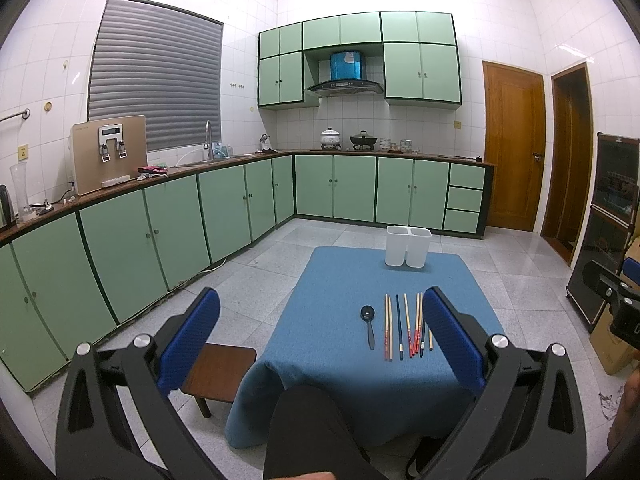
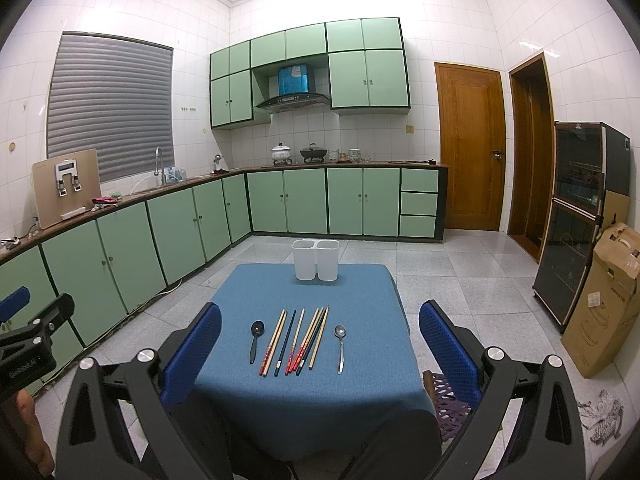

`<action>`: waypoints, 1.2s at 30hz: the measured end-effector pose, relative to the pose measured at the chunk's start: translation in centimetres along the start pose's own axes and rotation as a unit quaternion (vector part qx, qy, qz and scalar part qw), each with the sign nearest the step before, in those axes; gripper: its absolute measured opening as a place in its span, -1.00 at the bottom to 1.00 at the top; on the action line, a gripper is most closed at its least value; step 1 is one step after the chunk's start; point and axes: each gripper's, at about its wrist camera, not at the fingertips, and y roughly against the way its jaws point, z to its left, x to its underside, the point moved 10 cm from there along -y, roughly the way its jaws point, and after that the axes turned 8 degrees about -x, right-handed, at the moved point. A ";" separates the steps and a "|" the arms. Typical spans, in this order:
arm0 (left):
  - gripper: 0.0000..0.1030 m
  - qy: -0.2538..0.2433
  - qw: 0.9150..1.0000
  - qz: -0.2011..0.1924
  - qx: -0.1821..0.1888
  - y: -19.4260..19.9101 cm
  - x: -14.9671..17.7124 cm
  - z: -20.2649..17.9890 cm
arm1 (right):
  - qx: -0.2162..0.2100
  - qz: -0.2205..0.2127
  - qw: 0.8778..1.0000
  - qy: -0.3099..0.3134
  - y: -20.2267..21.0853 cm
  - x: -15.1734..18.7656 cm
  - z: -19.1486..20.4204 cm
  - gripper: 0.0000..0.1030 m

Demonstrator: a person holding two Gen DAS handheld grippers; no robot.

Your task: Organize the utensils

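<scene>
Chopsticks [image 2: 298, 340] in a row on blue tablecloth [image 2: 360, 392], black spoon [image 2: 256, 340] left, steel spoon [image 2: 340, 347] right; long axes point toward white holder [image 2: 316, 265]. Left gripper [image 1: 320, 344], right gripper [image 2: 320, 354] both spread wide, empty; right sits more squarely behind the row

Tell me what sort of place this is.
A home kitchen, most likely: green cabinets under a counter, a range hood above pots on a stove, and a sink faucet by the window.
</scene>
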 end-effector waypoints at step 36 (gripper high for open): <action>0.91 -0.004 0.989 0.128 0.078 -15.5 7.2 -1.8 | -0.005 0.123 0.992 -0.005 -13.3 8.3 -3.3 0.61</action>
